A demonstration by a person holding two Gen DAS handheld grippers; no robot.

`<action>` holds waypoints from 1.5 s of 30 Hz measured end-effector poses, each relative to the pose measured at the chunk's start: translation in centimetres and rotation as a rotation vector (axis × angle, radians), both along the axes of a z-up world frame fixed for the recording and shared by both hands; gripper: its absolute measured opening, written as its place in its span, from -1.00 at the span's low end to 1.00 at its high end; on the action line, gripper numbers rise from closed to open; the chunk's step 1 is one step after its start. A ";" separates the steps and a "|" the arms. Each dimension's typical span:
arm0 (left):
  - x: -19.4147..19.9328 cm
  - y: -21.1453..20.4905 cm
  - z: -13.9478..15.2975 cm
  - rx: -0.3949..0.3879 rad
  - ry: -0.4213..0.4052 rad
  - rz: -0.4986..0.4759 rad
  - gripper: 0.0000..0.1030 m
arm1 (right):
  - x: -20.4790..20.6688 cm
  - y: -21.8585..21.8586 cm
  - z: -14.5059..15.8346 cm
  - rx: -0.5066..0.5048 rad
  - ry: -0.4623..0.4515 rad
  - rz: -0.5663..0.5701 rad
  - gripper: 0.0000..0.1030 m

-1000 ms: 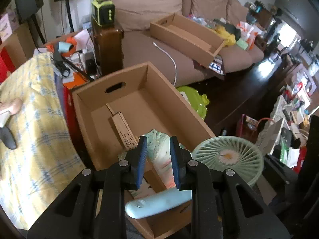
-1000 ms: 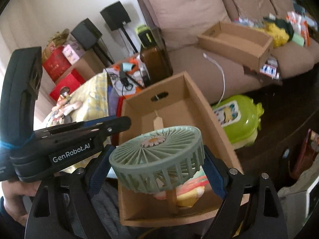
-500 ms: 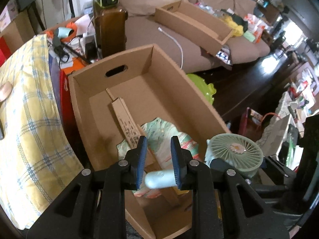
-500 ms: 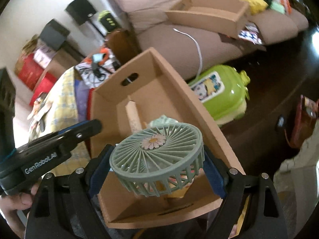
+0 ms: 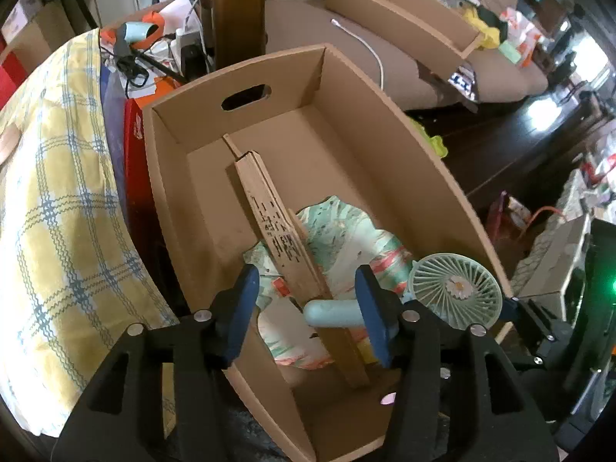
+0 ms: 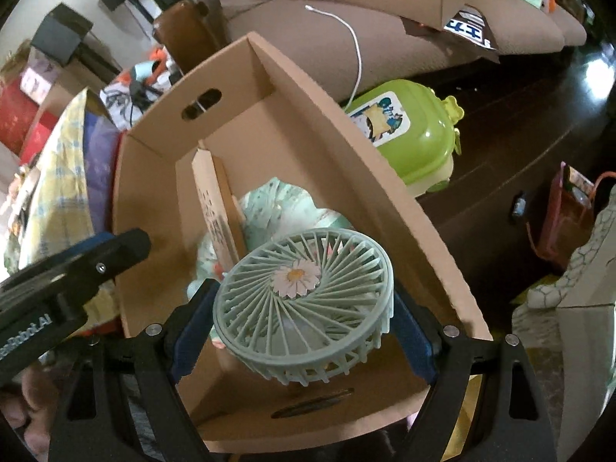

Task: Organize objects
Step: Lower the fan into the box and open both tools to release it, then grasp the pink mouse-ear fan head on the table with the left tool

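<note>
A pale green handheld fan [image 6: 304, 308] with a daisy at its centre is clamped by its round head in my right gripper [image 6: 304, 327], held over the near end of an open cardboard box [image 6: 369, 177]. In the left wrist view the fan [image 5: 454, 294] sits at the box's right wall, its light blue handle [image 5: 333, 312] pointing left between my left gripper's fingers. My left gripper [image 5: 308, 308] is open, touching nothing. Inside the box [image 5: 385, 115] lie a patterned cloth [image 5: 346, 238] and a cardboard divider [image 5: 277, 231].
A yellow plaid cloth [image 5: 57, 211] covers a surface left of the box. A green toy case [image 6: 415, 134] lies on the dark floor to the right. A brown sofa [image 5: 346, 38] behind carries a shallow cardboard tray [image 5: 404, 15] and a white cable. Clutter fills the far right.
My left gripper has opened wide and let go of the fan's handle. The fan, still in my right gripper, has moved lower and further over the box.
</note>
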State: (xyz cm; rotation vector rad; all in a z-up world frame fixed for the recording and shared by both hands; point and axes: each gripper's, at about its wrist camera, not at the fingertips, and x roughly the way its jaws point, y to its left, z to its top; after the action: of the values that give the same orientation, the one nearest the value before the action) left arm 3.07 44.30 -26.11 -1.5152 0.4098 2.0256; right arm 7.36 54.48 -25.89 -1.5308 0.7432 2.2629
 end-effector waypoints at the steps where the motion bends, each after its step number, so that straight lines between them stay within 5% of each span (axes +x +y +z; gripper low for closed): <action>1: 0.0 0.1 -0.2 -0.011 0.004 -0.001 -0.05 | -0.1 -0.1 -0.5 0.006 -0.027 0.004 0.69; 5: 0.3 0.5 -0.3 -0.024 0.010 -0.016 -0.05 | 0.1 0.1 -2.2 -0.020 -0.108 -0.006 0.70; 14: -0.4 -0.4 -0.2 0.010 -0.014 0.013 -0.02 | 0.3 0.3 -1.9 -0.089 -0.053 -0.034 0.95; 17: -0.8 -1.1 0.4 0.055 -0.014 0.033 0.15 | 0.1 0.4 -1.7 -0.092 -0.047 -0.038 0.96; 23: -2.5 -3.6 2.3 0.181 -0.027 0.095 0.16 | 0.3 0.7 -0.3 -0.076 0.028 -0.062 0.96; 30: -4.2 -8.4 8.2 0.293 0.200 0.091 0.20 | 0.3 0.0 3.1 0.040 0.176 -0.044 0.96; 34: -7.0 -13.8 11.4 0.387 0.249 0.185 0.28 | 0.2 -0.3 4.7 0.069 0.269 -0.042 0.98; 37: -10.3 -20.8 13.1 0.382 0.318 0.371 0.28 | -0.3 -0.7 4.8 0.082 0.274 -0.019 0.98; 42: -15.2 -31.4 11.4 0.291 0.293 0.660 0.28 | -1.1 -2.2 5.3 0.112 0.278 0.023 0.98; 45: -17.6 -35.2 9.2 0.273 0.278 0.691 0.28 | -1.8 -3.8 6.2 0.139 0.283 0.074 0.98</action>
State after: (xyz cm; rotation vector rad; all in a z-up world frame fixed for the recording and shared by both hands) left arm -14.55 9.08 -16.91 -1.3104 -0.3357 2.6953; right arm 5.61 50.70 -19.71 -1.2100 0.5926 2.5605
